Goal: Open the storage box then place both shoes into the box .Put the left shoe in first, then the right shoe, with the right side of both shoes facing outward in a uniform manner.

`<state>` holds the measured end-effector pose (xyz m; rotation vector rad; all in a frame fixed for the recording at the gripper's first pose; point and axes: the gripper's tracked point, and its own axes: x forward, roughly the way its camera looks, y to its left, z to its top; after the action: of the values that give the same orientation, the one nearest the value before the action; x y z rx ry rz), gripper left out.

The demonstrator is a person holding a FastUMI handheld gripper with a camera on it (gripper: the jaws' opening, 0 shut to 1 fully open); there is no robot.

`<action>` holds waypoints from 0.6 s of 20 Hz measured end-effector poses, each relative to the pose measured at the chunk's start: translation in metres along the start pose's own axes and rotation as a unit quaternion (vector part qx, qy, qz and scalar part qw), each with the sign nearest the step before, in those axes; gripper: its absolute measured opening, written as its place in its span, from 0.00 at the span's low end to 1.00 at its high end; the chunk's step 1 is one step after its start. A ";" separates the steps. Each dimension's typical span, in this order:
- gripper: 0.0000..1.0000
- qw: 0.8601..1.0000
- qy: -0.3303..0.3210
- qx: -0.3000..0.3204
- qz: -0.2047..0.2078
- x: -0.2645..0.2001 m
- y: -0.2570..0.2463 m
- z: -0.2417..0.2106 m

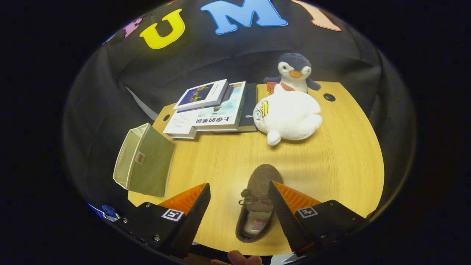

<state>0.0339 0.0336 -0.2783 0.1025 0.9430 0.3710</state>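
- On the wooden table (331,158), between the gripper's (239,187) two fingers, lies a brown slipper-like shoe (257,198) with a small bow on top — toe pointing away, opening toward the camera.
- Jaws: spread wide apart, gripping nothing; the right finger (283,209) sits just beside or over the shoe's right edge, though contact cannot be judged, while the left finger (195,209) stands well clear of it.
- Storage box (145,162): a pale olive fabric one at the table's left edge, beyond the left finger, tipped so its open mouth faces left.
- Beyond the fingers, toward the far side of the table, a stack of books (211,108) lies flat, several deep.
- Just right of the books, a white plush toy (289,116) lies on its side, and a blue-and-white plush penguin (294,71) stands upright behind it, touching or nearly so.
- At the near edge of the table, below the shoe, a bit of a person's fingers (237,258) shows.
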 end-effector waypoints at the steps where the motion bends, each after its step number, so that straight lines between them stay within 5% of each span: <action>1: 0.96 1.000 0.003 0.001 -0.004 0.000 -0.007 -0.007; 12: 0.96 0.995 0.089 -0.020 -0.029 0.027 -0.054 -0.083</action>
<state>-0.0043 -0.0128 -0.3612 0.0049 1.1118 0.3499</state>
